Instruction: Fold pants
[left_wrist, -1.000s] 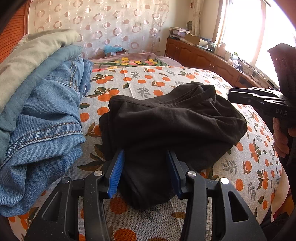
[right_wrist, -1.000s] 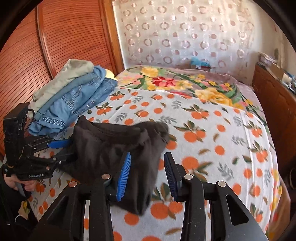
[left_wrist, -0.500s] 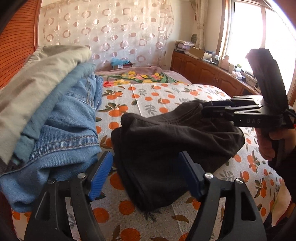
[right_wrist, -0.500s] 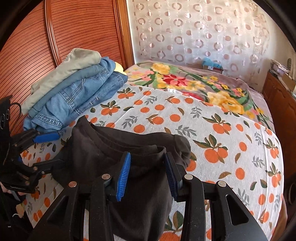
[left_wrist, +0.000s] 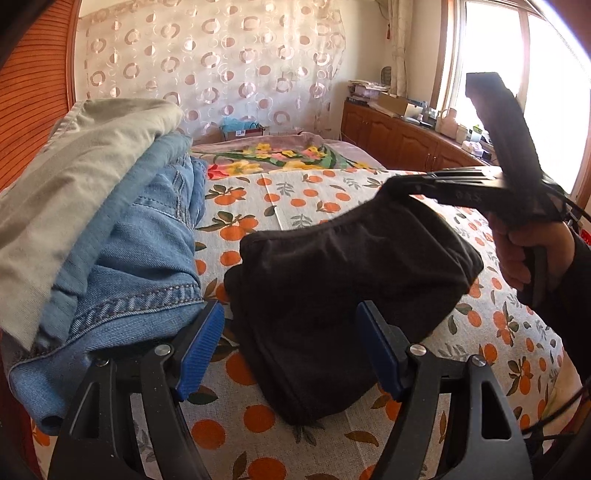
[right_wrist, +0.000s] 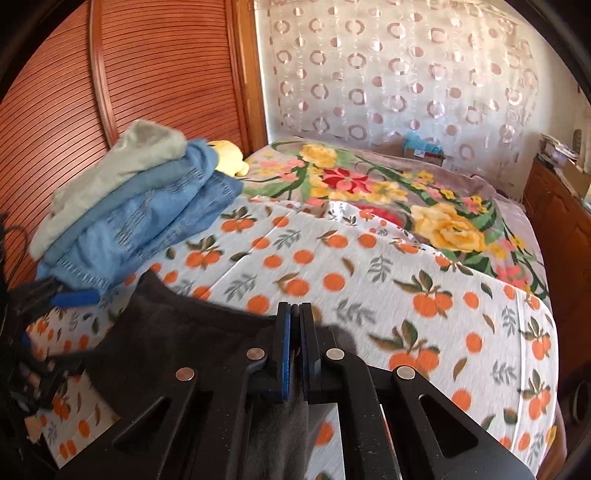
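The right gripper (right_wrist: 294, 332) has its blue-padded fingers pressed together on an edge of the black pants (left_wrist: 343, 280), lifting that edge off the bed while the rest of the garment lies bunched on the orange-print bedsheet (right_wrist: 388, 280). The left gripper (left_wrist: 290, 347) has its fingers spread wide to either side of the near end of the pants, gripping nothing. Just to the left sits a stack of folded clothes (left_wrist: 110, 229), denim under a pale green piece, close against the left gripper's outer finger. The risk I see: only a thin bite of fabric is pinched, so a pull could slip it free and collapse the fold; the left gripper could also snag the denim stack when closing. Faint lettering on the right gripper's side is too blurred to read reliably.
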